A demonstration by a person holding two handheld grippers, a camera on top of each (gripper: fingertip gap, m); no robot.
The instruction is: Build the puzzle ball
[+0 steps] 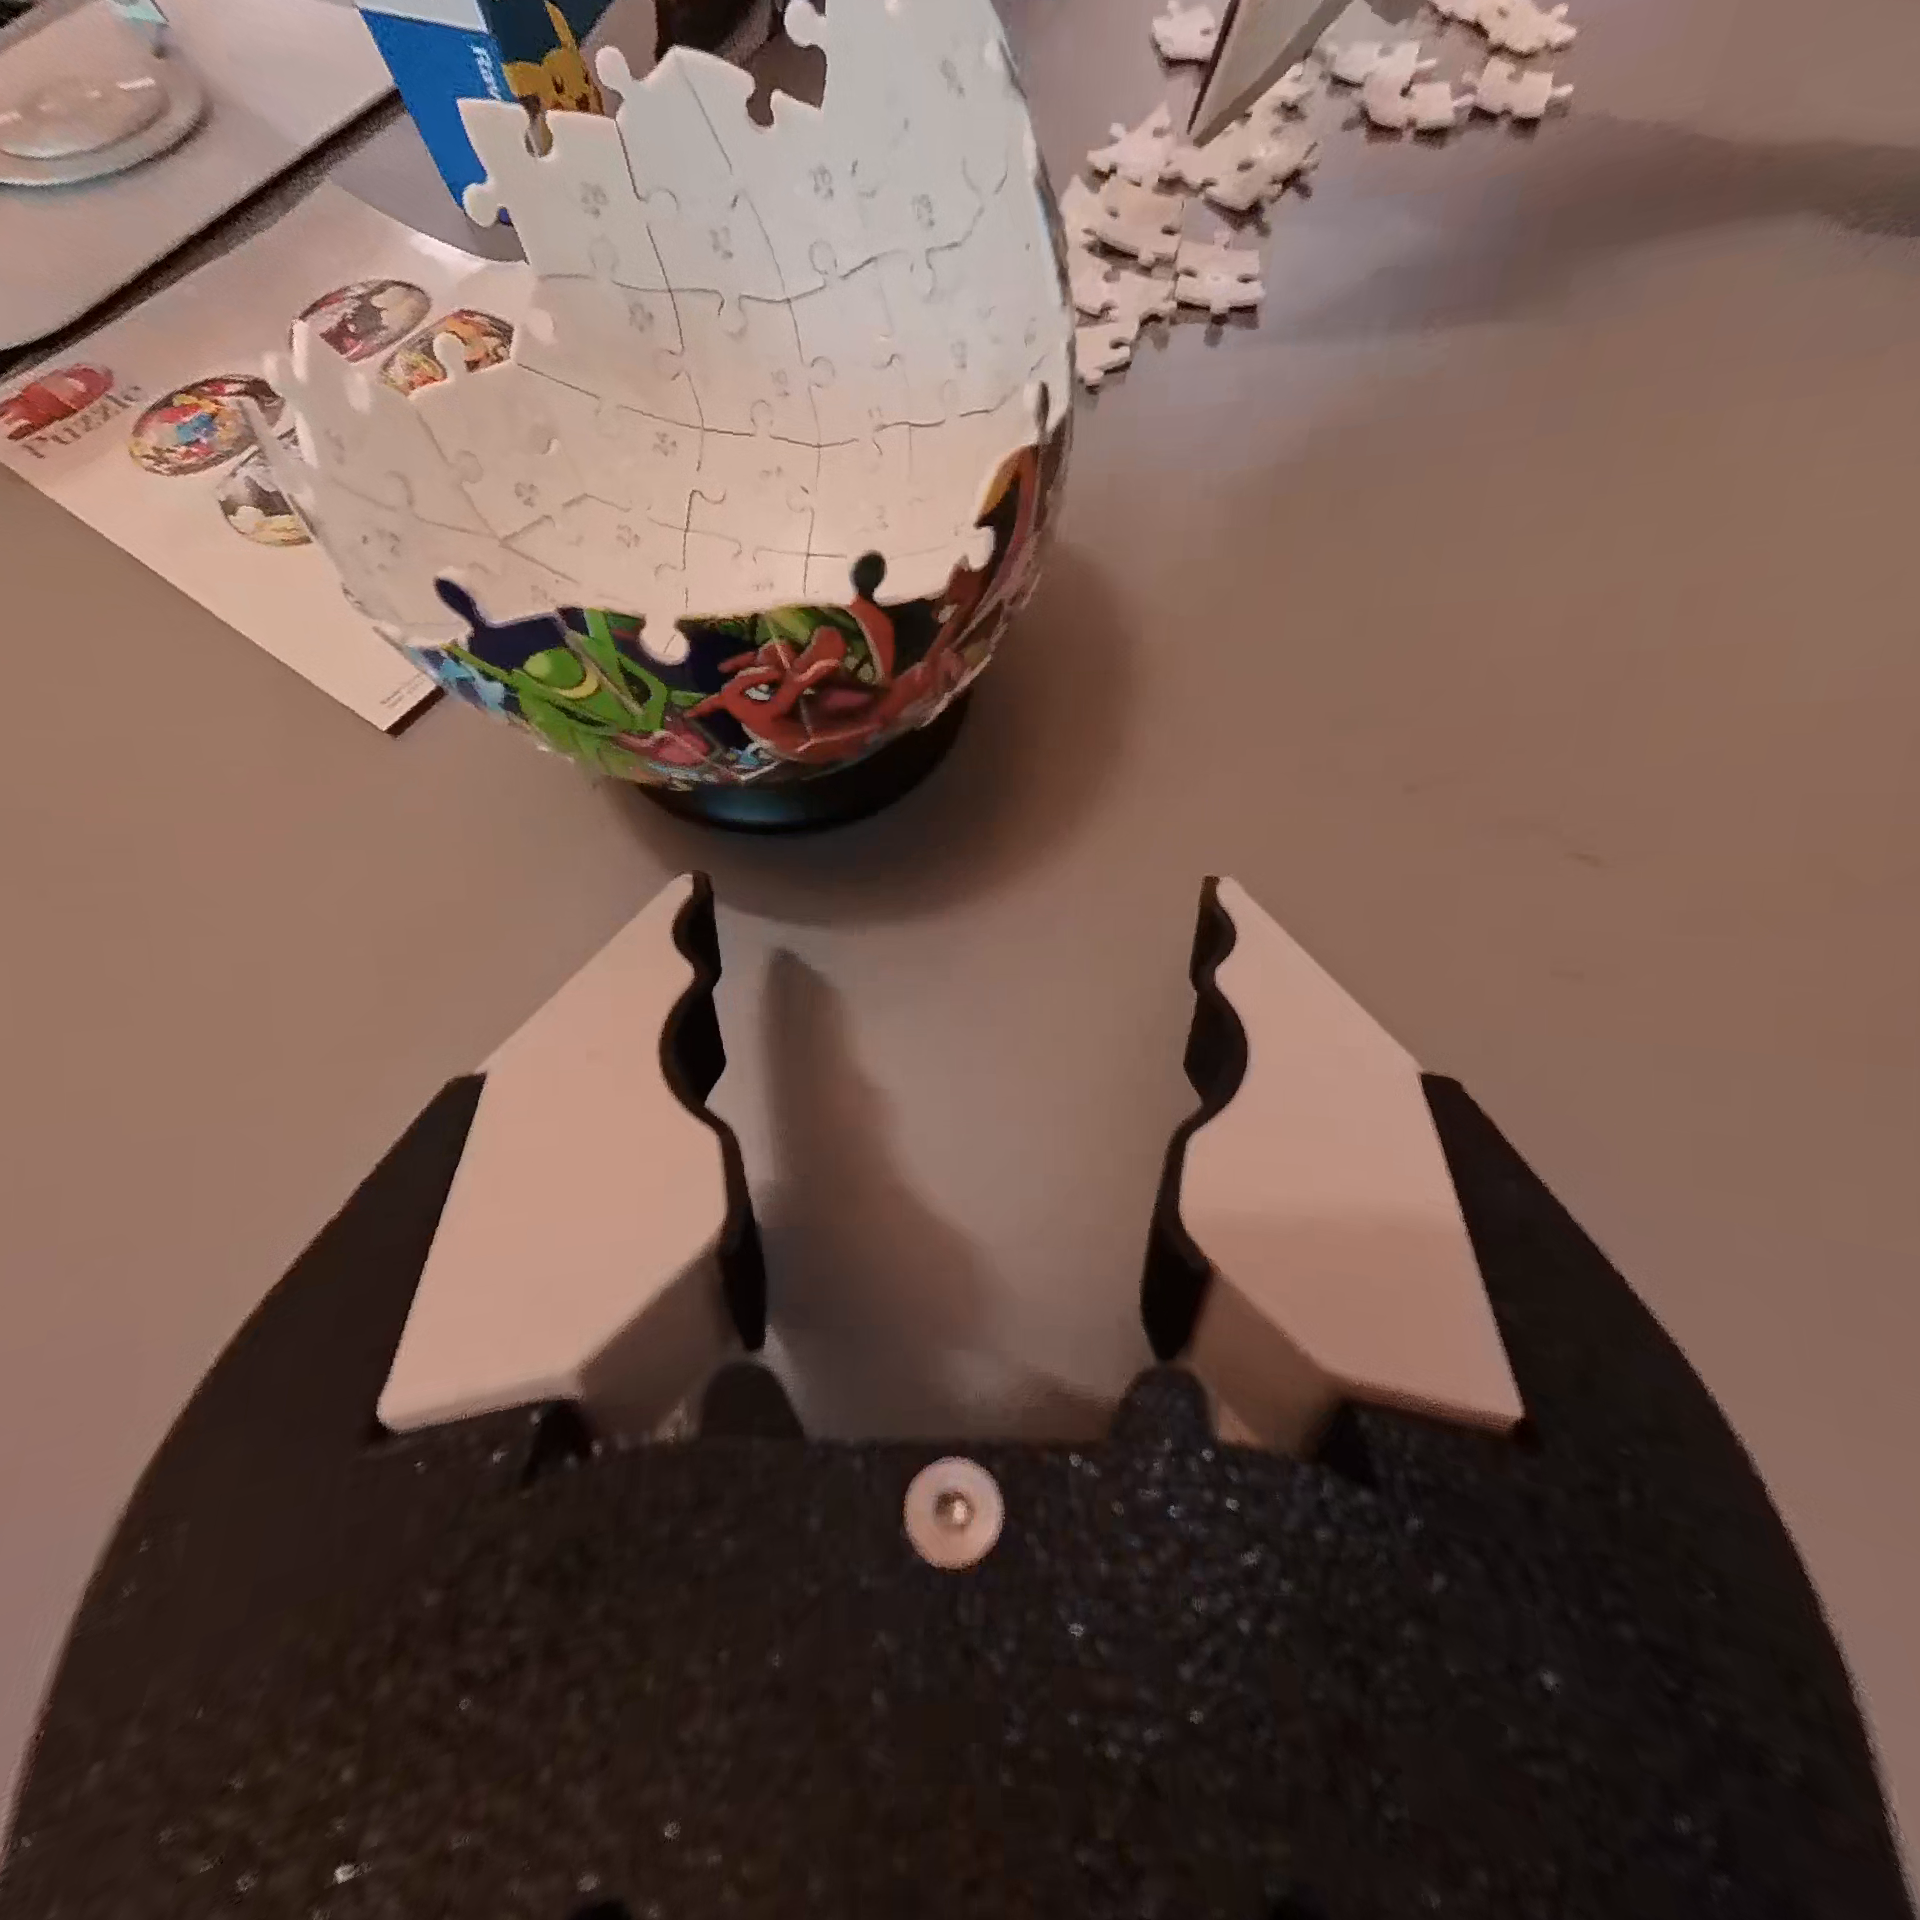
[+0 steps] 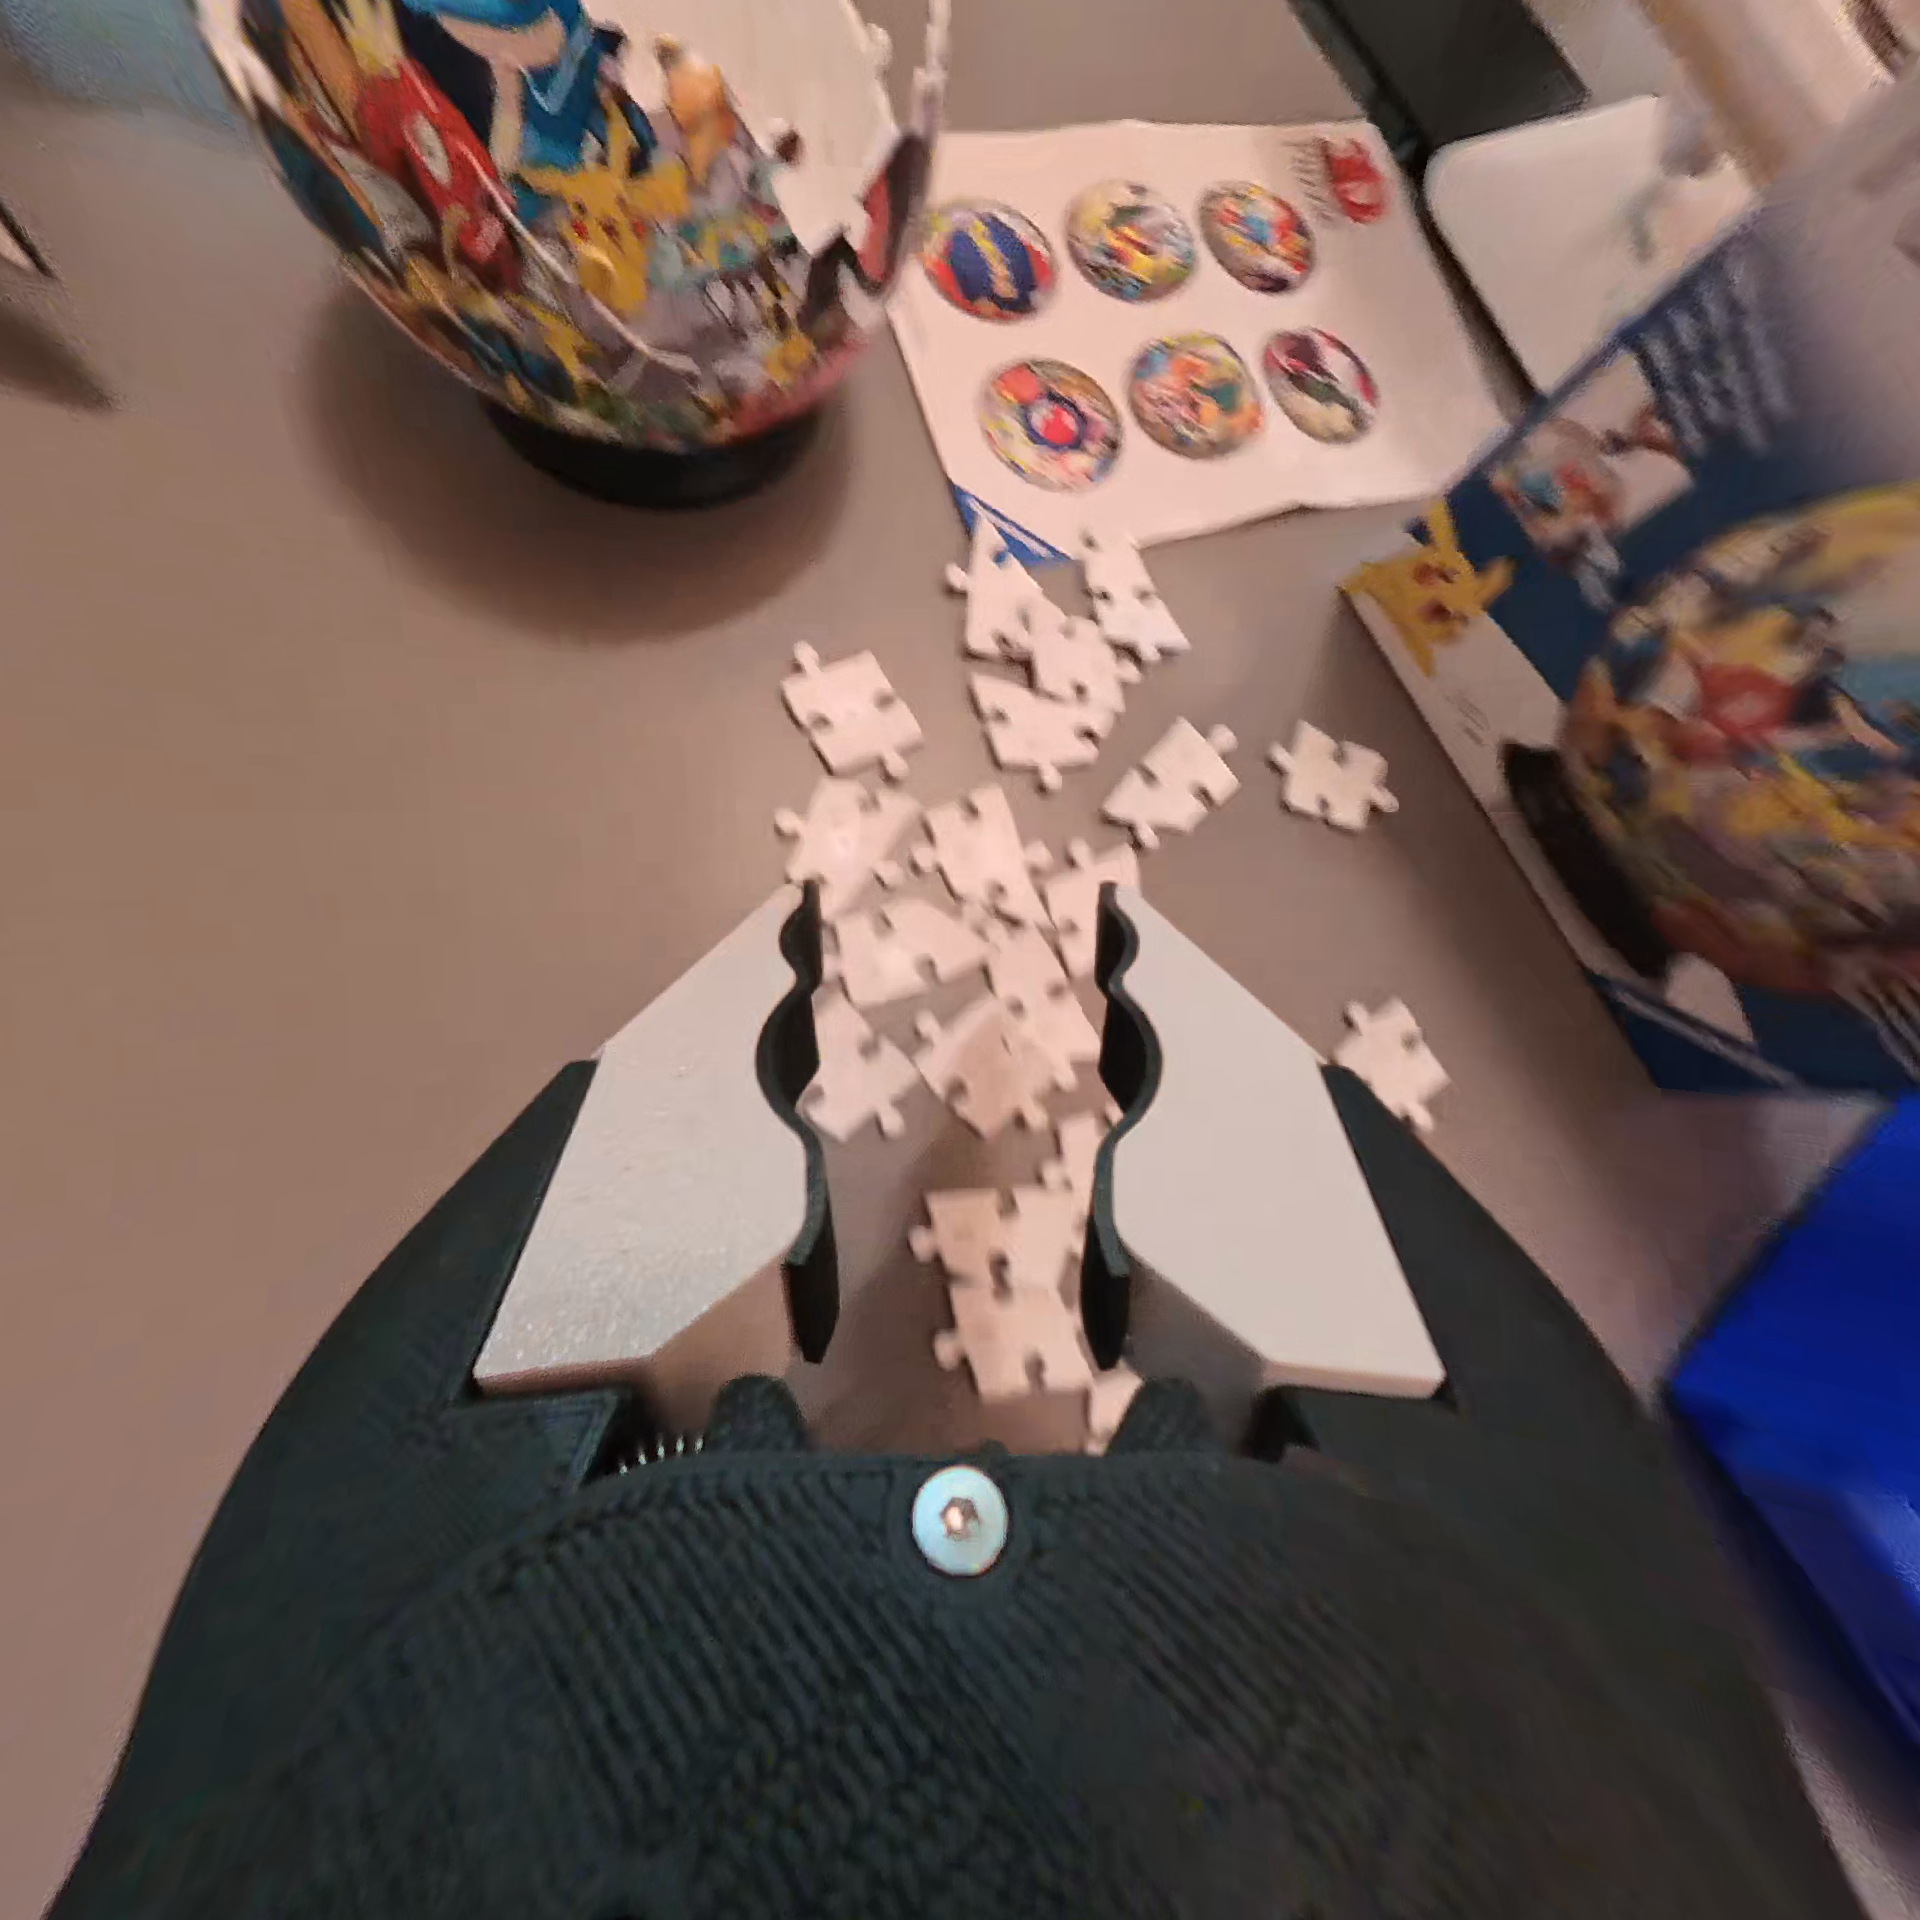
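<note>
Half-built colourful puzzle ball sat on black ring stand. Left gripper gaped empty before it; right gripper hovered, jaws apart, over scattered white loose pieces (overlapping). Risk: pinching two together.

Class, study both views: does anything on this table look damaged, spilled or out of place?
Nothing looks damaged. The puzzle ball is simply unfinished, its shell open on its black stand. Loose pieces lie scattered face down.
</note>
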